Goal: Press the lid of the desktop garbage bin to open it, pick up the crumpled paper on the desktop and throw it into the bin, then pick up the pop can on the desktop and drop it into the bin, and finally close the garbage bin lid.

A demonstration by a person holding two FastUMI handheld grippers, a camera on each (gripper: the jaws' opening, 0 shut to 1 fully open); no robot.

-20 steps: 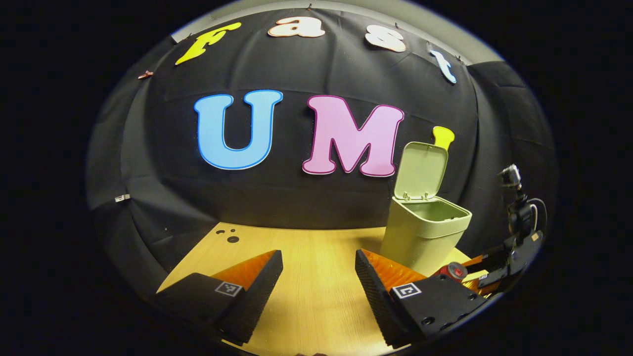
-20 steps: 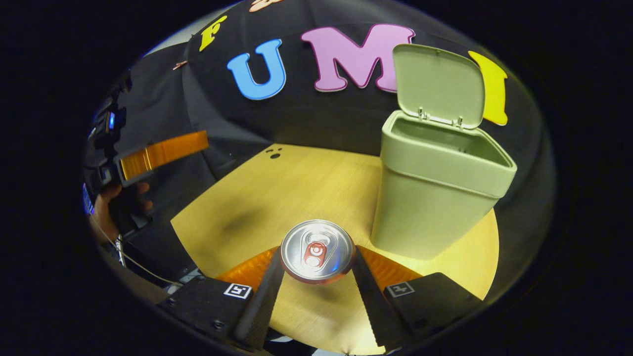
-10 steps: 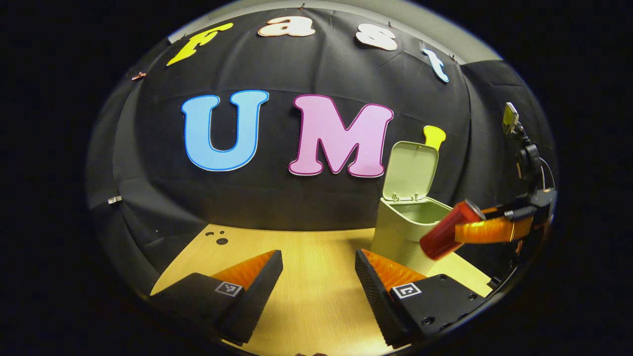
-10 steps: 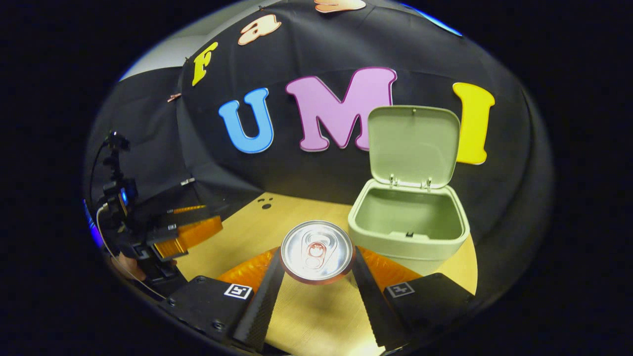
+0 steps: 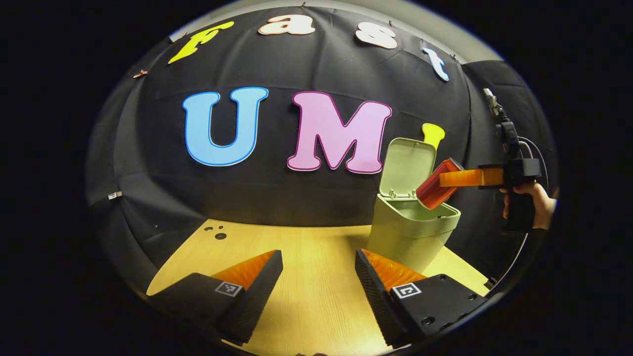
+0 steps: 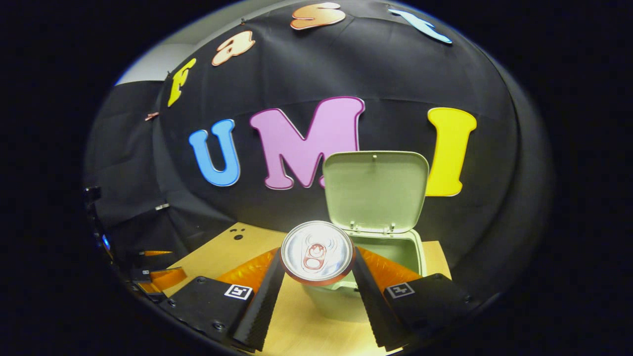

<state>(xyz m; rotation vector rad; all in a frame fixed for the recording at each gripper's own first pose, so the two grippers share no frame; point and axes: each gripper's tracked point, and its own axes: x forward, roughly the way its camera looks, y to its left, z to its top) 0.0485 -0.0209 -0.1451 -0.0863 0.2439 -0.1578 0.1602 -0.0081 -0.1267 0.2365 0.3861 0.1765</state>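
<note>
The right gripper (image 6: 316, 277) has its two fingers pressed on opposite sides of the pop can (image 6: 316, 252), which it holds up off the desktop (image 5: 306, 296). In the right gripper view the can's silver top faces the camera, so its long axis runs out along the fingers. In the left gripper view that same can (image 5: 437, 185) is a red cylinder tilted down toward the left, its lower end at the mouth of the bin, just over the rim on the side nearer the hand (image 5: 536, 202) that carries the gripper.

That is the relation the next move hangs on: the desktop garbage bin (image 5: 408, 232) stands near the far right corner of the desktop, its lid (image 6: 376, 190) swung up and back against the booth wall, and its opening lies directly ahead of and just below the can. I judge the can far enough over the opening to drop in when released, though its upper end may still overhang the rim.

The left gripper (image 5: 319, 282) hangs low over the near middle of the desktop, fingers spread wide with nothing between them, well apart from the bin.

Count: one bin, one lid, one can, two grippers. I can't make out any crumpled paper.
</note>
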